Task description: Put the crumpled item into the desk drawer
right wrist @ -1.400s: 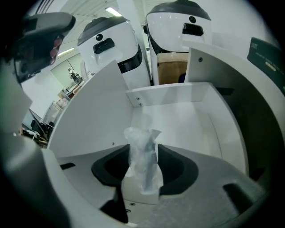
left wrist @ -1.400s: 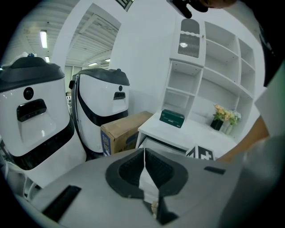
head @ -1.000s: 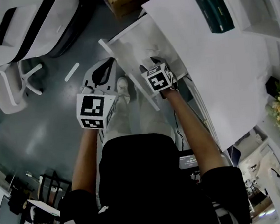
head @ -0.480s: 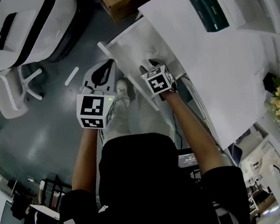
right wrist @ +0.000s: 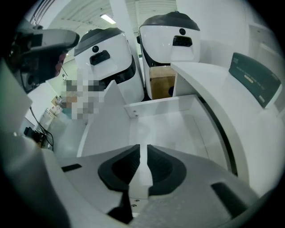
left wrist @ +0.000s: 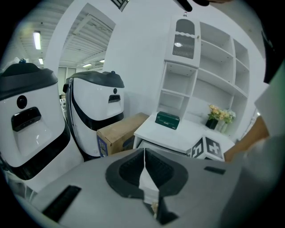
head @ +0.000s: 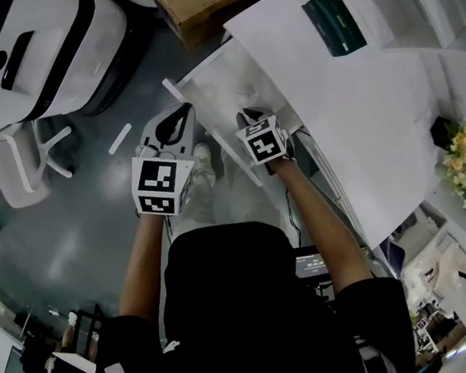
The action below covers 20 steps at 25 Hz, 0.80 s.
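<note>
Desk drawer [head: 220, 79] is seen open, lengthwise from upper left to lower right. The right gripper [right wrist: 143, 149] has just been narrowed to a slit and is empty. The left gripper [left wrist: 144, 153] is closed.

Head view looks steeply down; all views share the desk [head: 359, 127].

White desk [head: 358, 119]; dark green box [head: 333, 23]; brown carton [head: 214, 1].

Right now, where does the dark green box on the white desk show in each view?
Head view: dark green box upper right, on the desk top.
Left gripper view: it sits near centre, slightly right.
Right gripper view: it is at the right edge.
Shared landmark: the cardboard box beside the desk.
</note>
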### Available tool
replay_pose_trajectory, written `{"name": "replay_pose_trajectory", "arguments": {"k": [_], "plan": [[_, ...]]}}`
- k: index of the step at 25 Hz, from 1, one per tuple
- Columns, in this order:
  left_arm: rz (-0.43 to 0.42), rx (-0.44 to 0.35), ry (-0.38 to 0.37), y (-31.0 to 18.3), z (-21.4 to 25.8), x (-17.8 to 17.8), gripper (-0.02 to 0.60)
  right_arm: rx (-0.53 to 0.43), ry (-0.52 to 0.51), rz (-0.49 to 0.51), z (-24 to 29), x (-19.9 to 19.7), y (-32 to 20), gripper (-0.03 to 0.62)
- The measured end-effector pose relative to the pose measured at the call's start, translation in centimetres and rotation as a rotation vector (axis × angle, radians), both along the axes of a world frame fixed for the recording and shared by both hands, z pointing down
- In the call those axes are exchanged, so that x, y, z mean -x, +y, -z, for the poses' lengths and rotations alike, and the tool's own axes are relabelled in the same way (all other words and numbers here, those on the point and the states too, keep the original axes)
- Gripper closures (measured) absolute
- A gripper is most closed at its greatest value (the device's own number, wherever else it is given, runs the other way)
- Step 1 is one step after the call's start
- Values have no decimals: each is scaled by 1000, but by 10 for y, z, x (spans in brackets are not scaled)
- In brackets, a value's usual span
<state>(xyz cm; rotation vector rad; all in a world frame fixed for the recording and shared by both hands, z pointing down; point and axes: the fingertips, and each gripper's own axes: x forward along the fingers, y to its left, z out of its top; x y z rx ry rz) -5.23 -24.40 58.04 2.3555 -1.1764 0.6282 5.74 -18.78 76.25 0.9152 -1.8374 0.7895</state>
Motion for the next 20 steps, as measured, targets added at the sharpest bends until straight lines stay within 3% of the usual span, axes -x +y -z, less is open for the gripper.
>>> {"name": "replay_pose_trajectory", "arguments": {"k": [7,20], "plan": [[-33,-40,-12,5,13,4,574,-64,-7,-1,30,6,-1,595],[-91,-108,-5,20,54,0,574,-241,-69,-68,113,17,-15,599]]}}
